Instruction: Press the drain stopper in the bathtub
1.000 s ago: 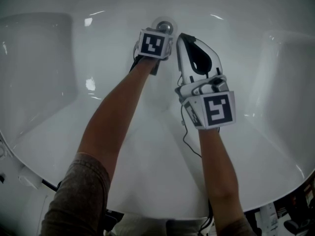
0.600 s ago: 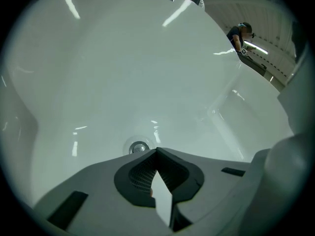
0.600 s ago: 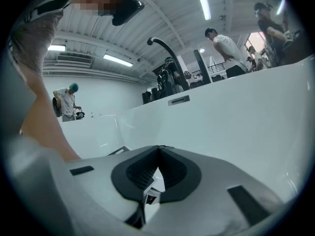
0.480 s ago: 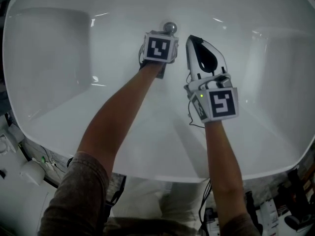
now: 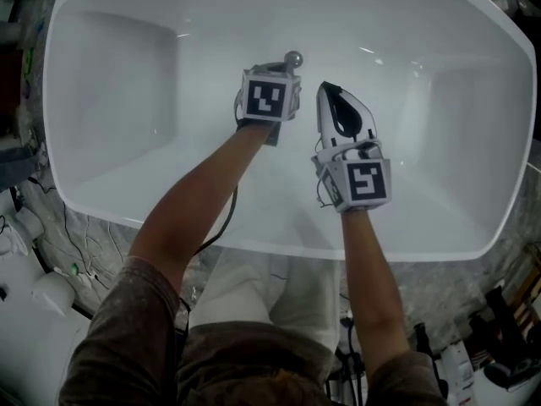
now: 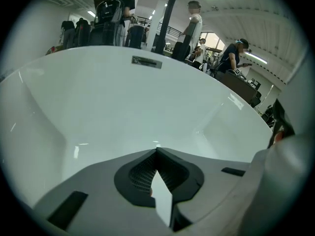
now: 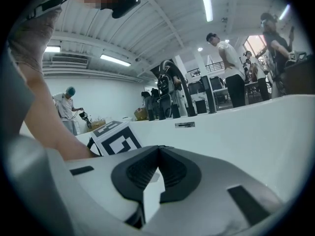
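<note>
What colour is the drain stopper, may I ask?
Shiny silver drain stopper, best in head view.

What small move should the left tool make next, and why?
Probably dip the left tool forward and down onto the drain stopper. Its jaws are together, empty; its view shows bathtub wall, not the stopper, which lies just past it in the head view.

Dim, low-contrast head view with small specular glints on the bathtub (image 5: 110, 100) walls. Strong fisheye bending and black vignetted corners in both gripper views. Bright ceiling strip lights (image 7: 205, 1) overhead; foreground soft, defocused.
</note>
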{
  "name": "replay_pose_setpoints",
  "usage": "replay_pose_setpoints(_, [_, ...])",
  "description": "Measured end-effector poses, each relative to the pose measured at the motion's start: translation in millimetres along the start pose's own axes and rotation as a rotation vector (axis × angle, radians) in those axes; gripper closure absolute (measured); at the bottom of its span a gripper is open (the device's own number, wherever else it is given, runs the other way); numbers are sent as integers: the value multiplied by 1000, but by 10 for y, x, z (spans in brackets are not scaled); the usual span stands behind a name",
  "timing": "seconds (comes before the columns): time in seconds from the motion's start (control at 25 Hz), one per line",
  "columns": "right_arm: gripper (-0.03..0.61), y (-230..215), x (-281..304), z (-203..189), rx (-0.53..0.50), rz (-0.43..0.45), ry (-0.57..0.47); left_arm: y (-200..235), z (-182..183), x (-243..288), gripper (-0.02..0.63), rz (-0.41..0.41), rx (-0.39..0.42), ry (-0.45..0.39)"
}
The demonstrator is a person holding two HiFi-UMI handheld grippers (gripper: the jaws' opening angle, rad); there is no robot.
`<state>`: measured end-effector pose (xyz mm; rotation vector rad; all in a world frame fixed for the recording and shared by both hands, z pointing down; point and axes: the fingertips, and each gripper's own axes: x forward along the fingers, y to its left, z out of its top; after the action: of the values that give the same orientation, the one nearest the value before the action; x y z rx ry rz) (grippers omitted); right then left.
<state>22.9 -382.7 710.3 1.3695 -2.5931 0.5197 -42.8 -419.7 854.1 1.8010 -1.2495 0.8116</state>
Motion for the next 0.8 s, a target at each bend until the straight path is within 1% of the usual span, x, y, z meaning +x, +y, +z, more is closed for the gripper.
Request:
replay_pose_setpoints(0.12, [577,100,-193,292,10,-4,-2,-130,107,-417,609,8,-12,1])
replay_pose_setpoints(0.28, [577,210,-432,704,14,0,-1,-367,266,-939,609,10,-2,-4])
replay_pose_setpoints(0.44, [577,470,-543,1025,21,0,1,-383,378,-1432,609,5,-13,-13])
replay_pose_setpoints(0.6, [577,726,-703,1317,25,10,3,-416,559,-1927,609,-4,-14,-47])
replay_pose_setpoints(0.68, [577,759,-867,1465,25,8,7,-550,675,-2169,609,-9,-7,-65])
replay_pose_setpoints(0.8, [577,802,-1113,1686,25,10,-9,-796,826,-2521,609,-17,32,-97])
